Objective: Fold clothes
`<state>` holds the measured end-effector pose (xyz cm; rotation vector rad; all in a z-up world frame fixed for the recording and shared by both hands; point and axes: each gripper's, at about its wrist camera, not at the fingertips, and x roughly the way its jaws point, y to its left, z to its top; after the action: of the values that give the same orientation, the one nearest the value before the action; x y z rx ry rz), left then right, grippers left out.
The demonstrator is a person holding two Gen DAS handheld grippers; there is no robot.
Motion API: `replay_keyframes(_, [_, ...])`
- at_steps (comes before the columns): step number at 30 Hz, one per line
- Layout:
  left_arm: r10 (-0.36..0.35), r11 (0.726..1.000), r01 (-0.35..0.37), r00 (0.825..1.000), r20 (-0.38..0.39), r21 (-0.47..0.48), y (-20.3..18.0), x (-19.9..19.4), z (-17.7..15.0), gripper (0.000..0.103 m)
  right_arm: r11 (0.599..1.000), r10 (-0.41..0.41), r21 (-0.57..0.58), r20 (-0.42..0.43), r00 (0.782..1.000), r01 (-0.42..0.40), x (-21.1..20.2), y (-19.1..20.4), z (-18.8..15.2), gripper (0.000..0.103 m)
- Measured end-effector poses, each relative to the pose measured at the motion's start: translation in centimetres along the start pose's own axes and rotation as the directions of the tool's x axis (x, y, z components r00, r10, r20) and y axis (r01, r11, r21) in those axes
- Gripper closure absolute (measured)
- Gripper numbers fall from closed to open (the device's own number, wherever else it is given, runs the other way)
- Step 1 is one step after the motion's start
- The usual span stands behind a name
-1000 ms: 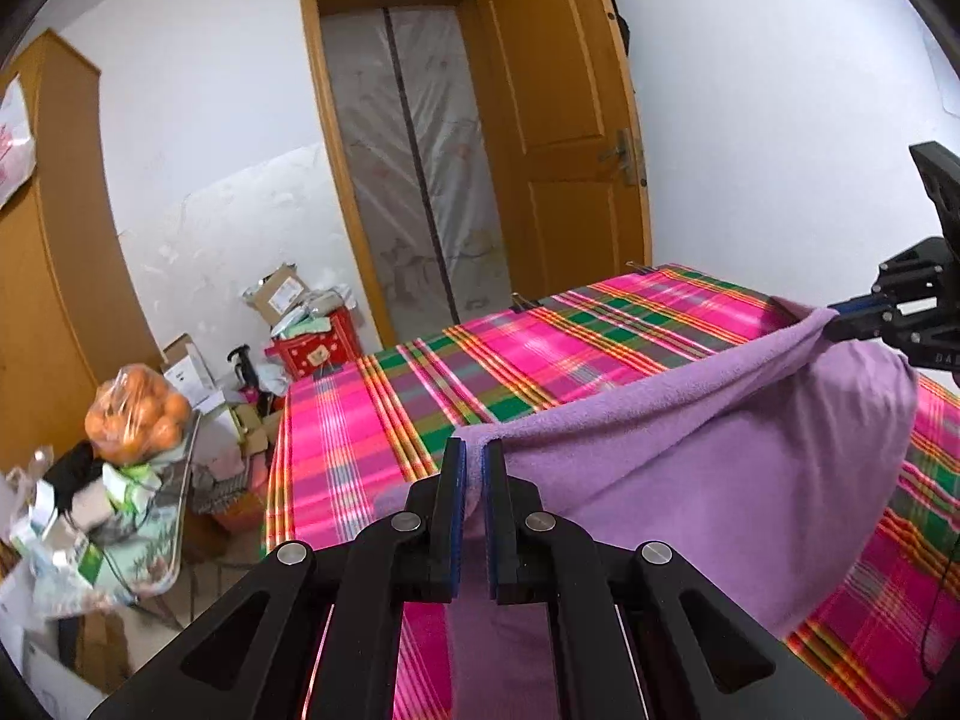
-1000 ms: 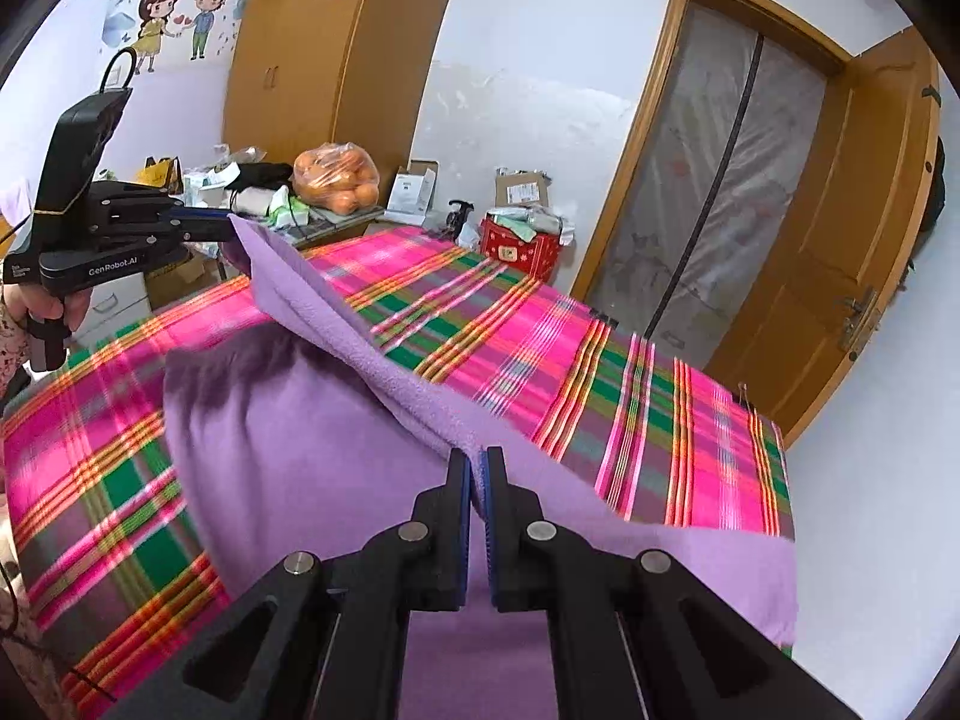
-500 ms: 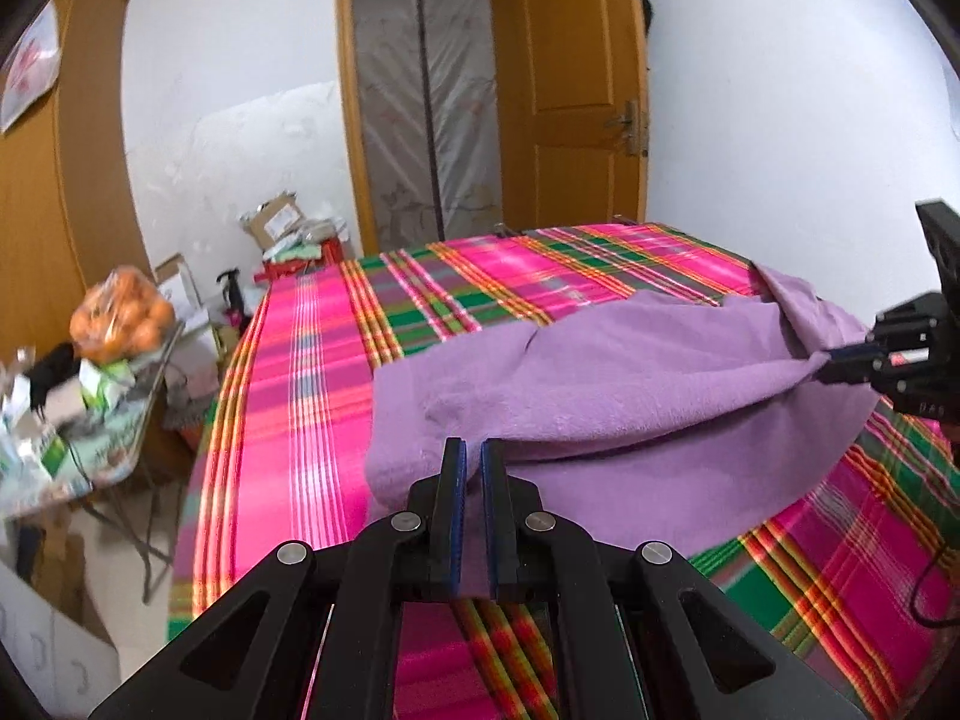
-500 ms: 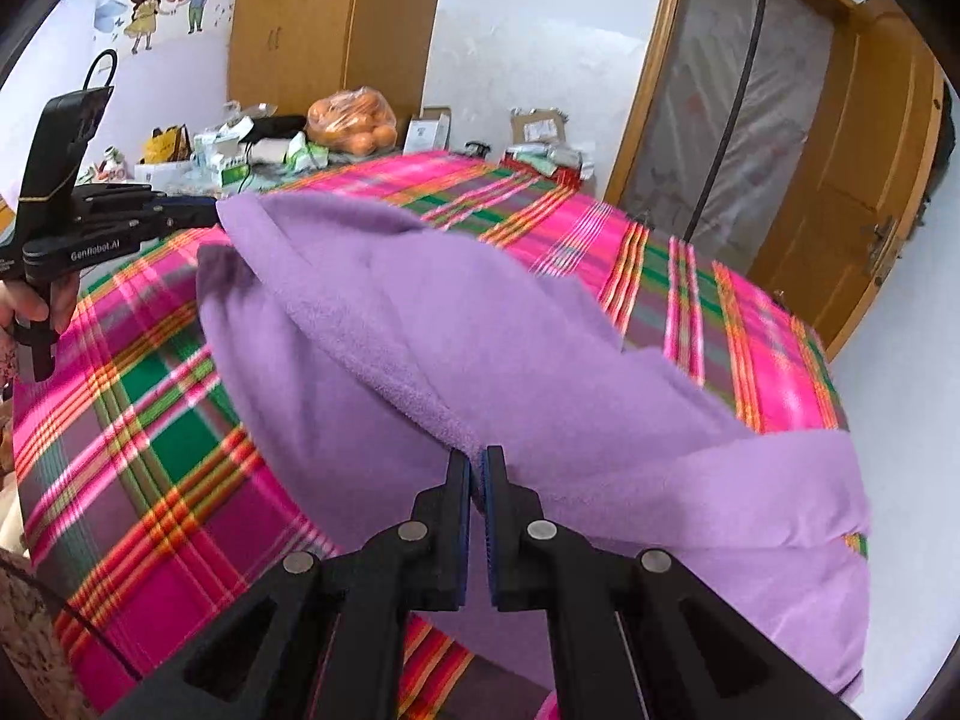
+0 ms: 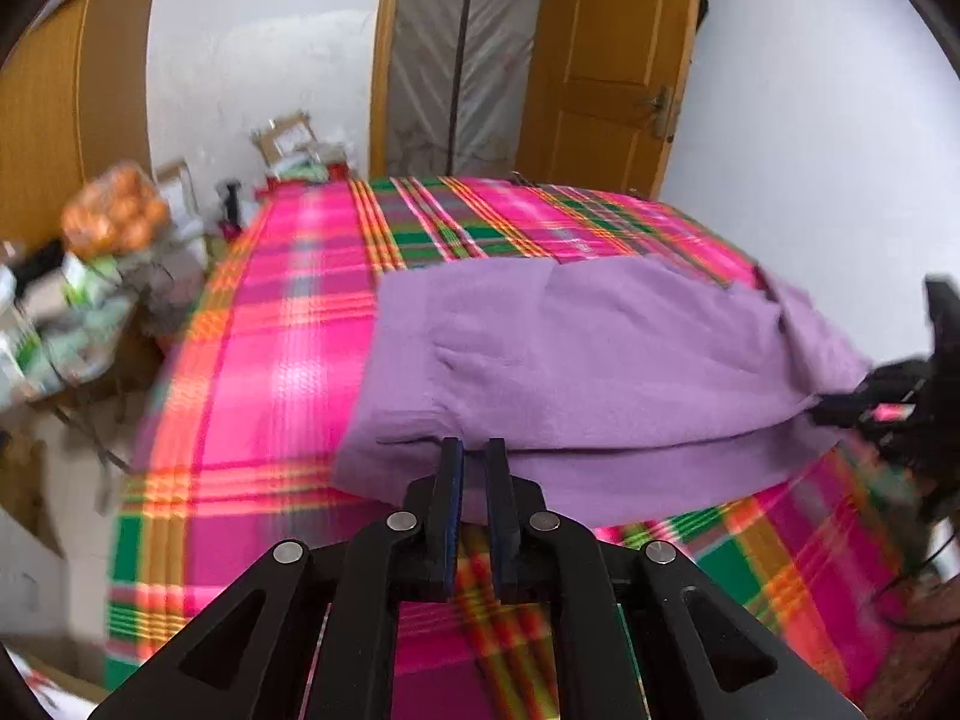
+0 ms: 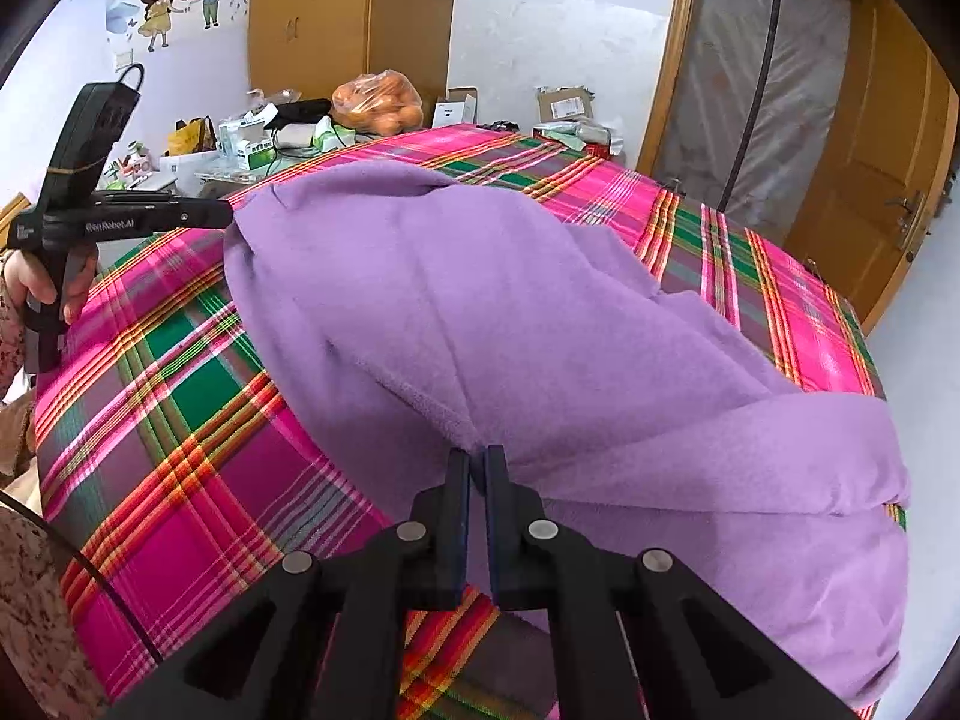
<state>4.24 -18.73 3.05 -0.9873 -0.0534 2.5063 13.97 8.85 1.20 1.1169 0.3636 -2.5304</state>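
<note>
A purple fleece garment [image 5: 570, 348] lies folded over itself on the pink and green plaid bed sheet [image 5: 288, 330]. My left gripper [image 5: 471, 450] sits low at the garment's near-left edge. Its jaws are opening: a narrow gap shows, with the cloth edge at the tips and the pads not pressing it. In the right wrist view that left gripper [image 6: 225, 213] points at the garment's [image 6: 480, 300] far-left corner. My right gripper [image 6: 478, 456] is shut on a pinched fold of the garment's edge, and it also shows in the left wrist view [image 5: 840, 405].
The bed sheet [image 6: 180, 420] shows bare around the cloth. A cluttered side table with a bag of oranges [image 6: 378, 102] stands beyond the bed's far-left side. A wooden door [image 5: 612, 60] and white wall bound the far side. A person's hand [image 6: 36, 282] holds the left gripper.
Both grippers have come down, laying the lifted purple layer flat over the lower one on the bed. The left jaws have parted slightly; the right stays pinched on the cloth.
</note>
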Motion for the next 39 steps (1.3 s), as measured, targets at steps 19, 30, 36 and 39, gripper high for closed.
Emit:
replay_keyframes(19, [-0.228,0.713,0.167,0.974,0.000,-0.681,7.8,4.2,0.4,0.054,0.993,-0.009,-0.121,0.004,1.000,0.010,1.3,0.8,0.6,0.052])
replay_keyframes(30, [-0.191,0.667,0.147,0.981,0.023,-0.730,8.1,4.7,1.2,0.082,0.989,-0.019,-0.145,-0.003,1.000,0.018,1.9,1.8,1.2,0.097])
replay_keyframes(36, [-0.172,0.663,0.202,0.978,0.115,-0.721,8.2,3.0,1.6,0.091,0.992,-0.012,-0.122,0.067,0.998,0.020,-0.7,1.8,2.1,0.099])
replay_keyframes(39, [-0.157,0.668,0.210,0.977,0.141,-0.714,8.2,1.7,1.8,0.091,0.993,-0.012,-0.118,0.111,0.994,0.025,-2.6,2.0,2.7,0.099])
